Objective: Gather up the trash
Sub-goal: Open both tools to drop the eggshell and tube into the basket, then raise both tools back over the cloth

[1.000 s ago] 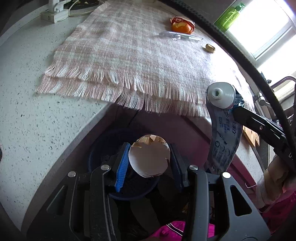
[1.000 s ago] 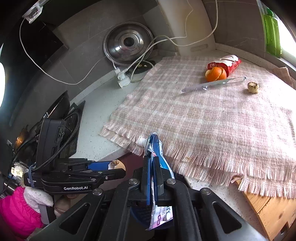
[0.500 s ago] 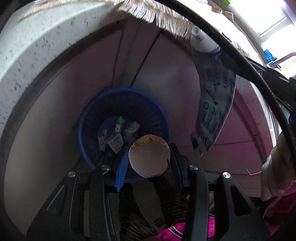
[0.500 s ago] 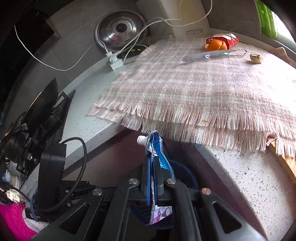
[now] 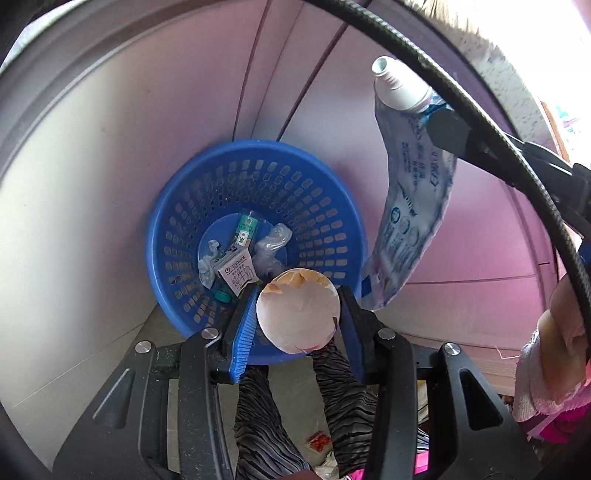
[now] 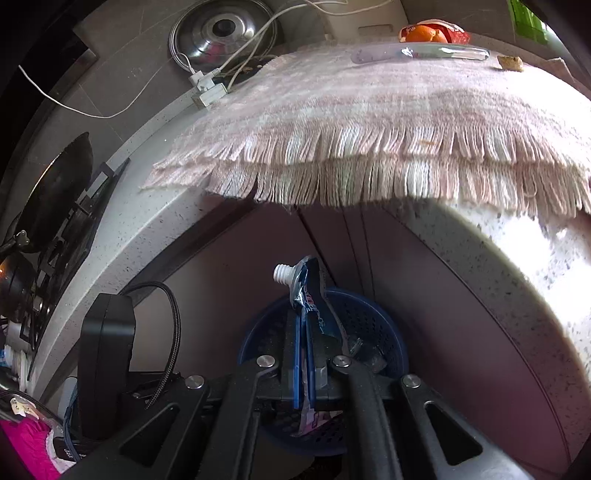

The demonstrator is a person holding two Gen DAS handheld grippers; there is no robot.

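Observation:
My left gripper (image 5: pixel 298 314) is shut on a broken eggshell (image 5: pixel 297 314) and holds it above the near rim of a blue plastic basket (image 5: pixel 207 184) on the floor. The basket holds wrappers and a small carton (image 5: pixel 238 273). My right gripper (image 6: pixel 305 354) is shut on a flattened toothpaste tube (image 6: pixel 308 295), cap end up, above the same basket (image 6: pixel 373 325). In the left wrist view the tube (image 5: pixel 410 206) hangs to the right of the basket.
The counter edge (image 6: pixel 461 236) overhangs the basket, with a fringed pink cloth (image 6: pixel 369 122) on it. On the cloth lie an orange with a red wrapper (image 6: pixel 428 34), a clear plastic piece (image 6: pixel 417 53) and a small brown scrap (image 6: pixel 510 62). Cabinet fronts (image 5: pixel 184 92) stand behind the basket.
Both grippers have dropped below the counter edge toward the basket. The basket now fills more of the left wrist view. Both still hold their items.

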